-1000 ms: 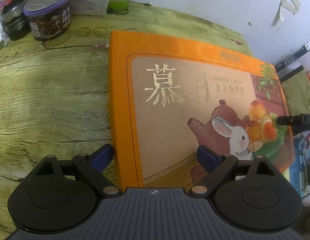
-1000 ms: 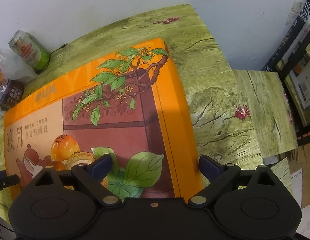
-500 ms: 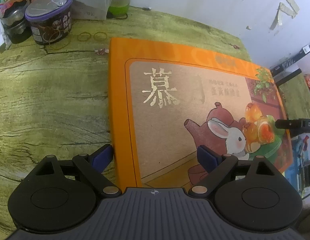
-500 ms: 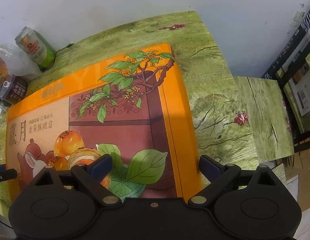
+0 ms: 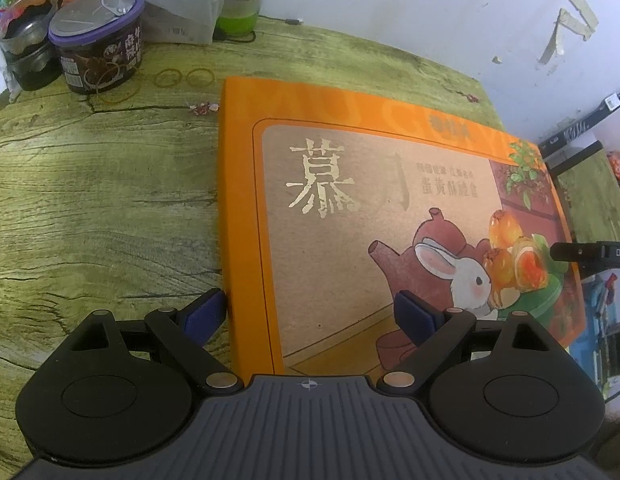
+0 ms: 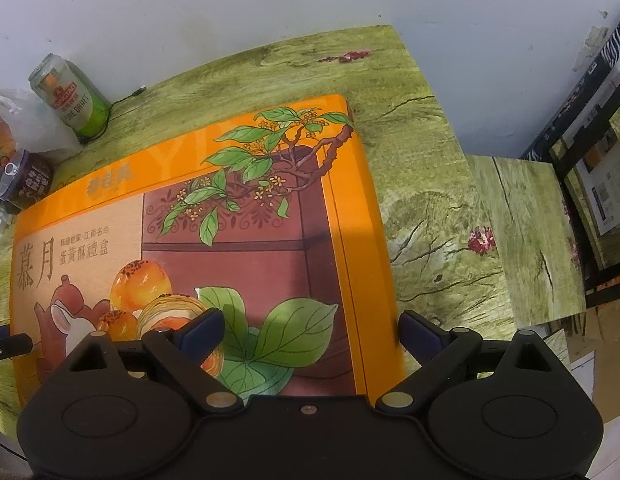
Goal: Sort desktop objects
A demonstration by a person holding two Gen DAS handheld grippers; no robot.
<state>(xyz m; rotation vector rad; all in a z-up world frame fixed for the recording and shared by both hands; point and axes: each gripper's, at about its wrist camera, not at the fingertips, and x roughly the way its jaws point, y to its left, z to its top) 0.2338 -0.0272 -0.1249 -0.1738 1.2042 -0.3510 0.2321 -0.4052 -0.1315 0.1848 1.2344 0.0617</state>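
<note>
White wall with peeling paint stands behind a table [image 5: 89, 200] covered in green wood-grain print. On it lies flat the large orange cardboard gift box with a rabbit and teapot picture [image 5: 350, 220], and it takes most of the middle of the table.

Your left claw [image 5: 310, 314] is spread wide over the box's left edge: one blue pad sits just beside the side wall of the box, the other is over the lid. Your right claw [image 6: 310, 328] is also spread wide, over the right edge in the same way. Neither pinches anything.

I judge the box as stiff but not strong: thin card can dent under a hard squeeze, and the printed lid looks smooth, so pads may slip on it. It is too wide for one claw. It probably has pastries inside, so keep it level. Take hold at the two short sides together, low on the walls, or push it flat over the table.

At the far left, well apart, stand a green beer can [image 6: 69, 96] and a purple-lidded round tin [image 5: 97, 52].
</note>
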